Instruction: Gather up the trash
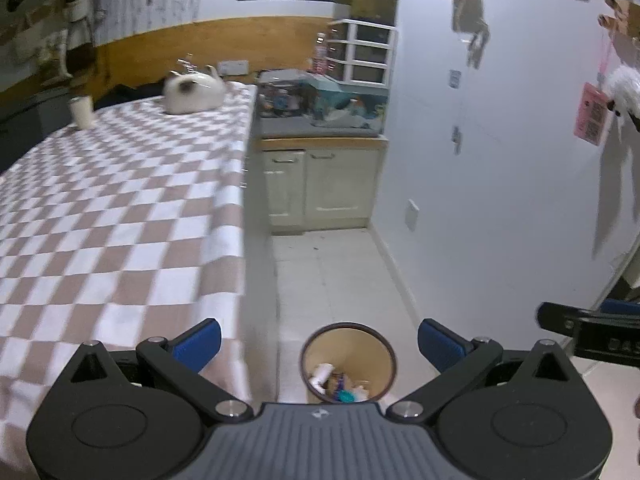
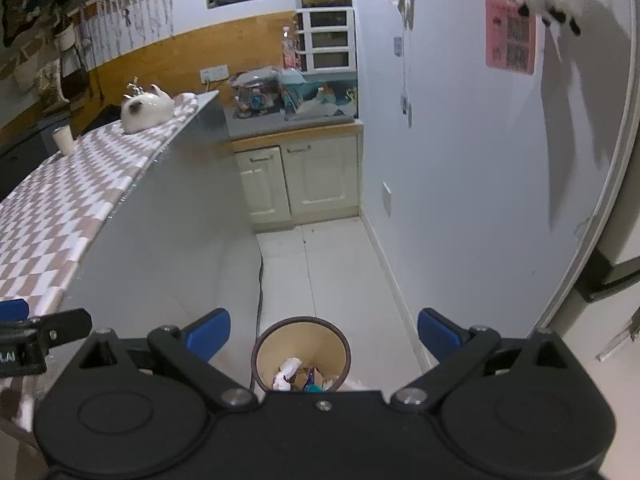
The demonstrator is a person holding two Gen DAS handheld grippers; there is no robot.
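Observation:
A round tan waste bin [image 1: 348, 344] with a dark rim stands on the white tiled floor beside the table, and it holds crumpled paper and coloured wrappers [image 1: 340, 384]. My left gripper [image 1: 320, 344] hovers above it, open and empty, blue pads spread wide. In the right wrist view the same bin [image 2: 302, 340] sits below my right gripper [image 2: 324, 334], which is also open with nothing between its fingers. Trash [image 2: 298, 374] lies in the bin's bottom. Each gripper's edge shows in the other's view.
A table with a brown-and-white checked cloth [image 1: 120, 208] fills the left, with a white cup [image 1: 82, 112] and a white teapot-like ornament [image 1: 196, 94] at its far end. Cream cabinets [image 1: 324, 188] with a cluttered counter stand ahead. A white wall [image 1: 500, 160] runs along the right.

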